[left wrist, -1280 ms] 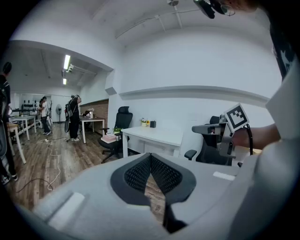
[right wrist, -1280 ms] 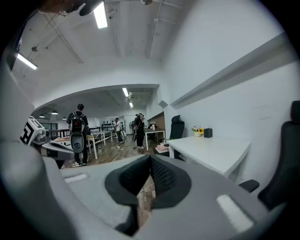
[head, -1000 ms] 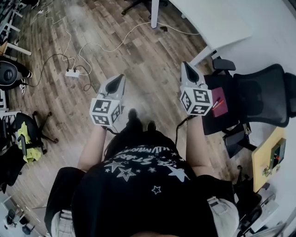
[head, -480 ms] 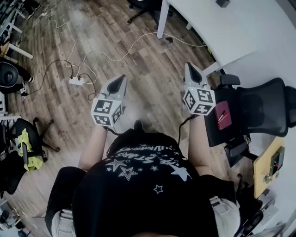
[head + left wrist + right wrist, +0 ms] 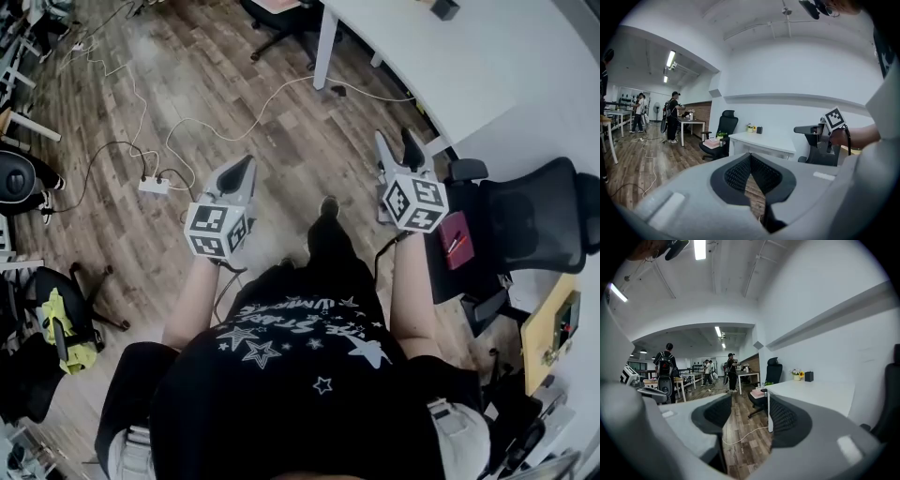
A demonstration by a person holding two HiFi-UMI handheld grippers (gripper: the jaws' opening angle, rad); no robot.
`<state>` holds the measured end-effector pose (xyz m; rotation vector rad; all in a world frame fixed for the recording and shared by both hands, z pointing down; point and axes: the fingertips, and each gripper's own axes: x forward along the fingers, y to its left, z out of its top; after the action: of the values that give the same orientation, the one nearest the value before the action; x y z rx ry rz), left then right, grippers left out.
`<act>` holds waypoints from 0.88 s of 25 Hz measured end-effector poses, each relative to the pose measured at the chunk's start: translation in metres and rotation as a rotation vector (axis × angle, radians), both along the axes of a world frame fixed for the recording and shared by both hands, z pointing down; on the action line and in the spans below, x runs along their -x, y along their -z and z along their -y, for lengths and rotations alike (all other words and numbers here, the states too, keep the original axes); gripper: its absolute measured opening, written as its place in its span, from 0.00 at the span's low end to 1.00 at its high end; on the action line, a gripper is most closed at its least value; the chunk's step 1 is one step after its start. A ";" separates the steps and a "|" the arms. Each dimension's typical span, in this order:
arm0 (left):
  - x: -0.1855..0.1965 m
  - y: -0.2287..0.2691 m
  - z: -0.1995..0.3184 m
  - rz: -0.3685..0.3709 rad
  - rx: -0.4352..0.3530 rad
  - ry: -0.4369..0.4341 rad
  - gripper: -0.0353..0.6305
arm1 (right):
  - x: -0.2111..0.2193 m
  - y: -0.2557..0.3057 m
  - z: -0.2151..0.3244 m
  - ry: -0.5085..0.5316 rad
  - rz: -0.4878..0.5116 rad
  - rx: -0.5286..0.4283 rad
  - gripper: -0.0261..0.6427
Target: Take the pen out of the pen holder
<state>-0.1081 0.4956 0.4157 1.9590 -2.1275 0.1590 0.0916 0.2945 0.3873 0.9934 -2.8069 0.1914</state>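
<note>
A small black pen holder (image 5: 809,376) stands far off on a white desk (image 5: 820,394), beside a little pot of flowers (image 5: 798,375). In the left gripper view the pen holder (image 5: 759,130) shows on the same desk (image 5: 764,140). I cannot make out a pen in it. Both grippers hang over the wooden floor, well short of the desk (image 5: 469,56). My left gripper (image 5: 241,171) is shut, its pads meeting with nothing between them (image 5: 750,159). The jaws of my right gripper (image 5: 397,146) are opening and stand apart on empty air (image 5: 750,401).
A black office chair (image 5: 534,202) with a red item (image 5: 457,239) on its seat stands at my right. Another black chair (image 5: 771,373) sits at the desk's end. Cables and a power strip (image 5: 153,185) lie on the floor at left. People (image 5: 731,371) stand by far tables.
Both grippers have moved forward toward the white desk as the person steps ahead. The right gripper's jaws, shut before, now stand apart. The left gripper stays shut.
</note>
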 end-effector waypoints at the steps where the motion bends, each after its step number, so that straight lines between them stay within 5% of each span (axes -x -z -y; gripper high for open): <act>1: 0.004 -0.001 0.006 0.002 0.004 -0.001 0.07 | 0.004 -0.003 0.005 0.000 -0.002 0.005 0.42; 8: 0.025 -0.009 0.090 0.026 0.029 -0.022 0.07 | 0.030 -0.023 0.090 -0.009 0.018 0.024 0.42; 22: 0.041 -0.003 0.364 0.052 0.055 -0.095 0.07 | 0.052 -0.041 0.349 -0.051 0.021 0.089 0.42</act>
<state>-0.1487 0.1313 0.4190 2.0467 -2.0390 0.2854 0.0401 -0.0549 0.4284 1.0487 -2.7661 0.3322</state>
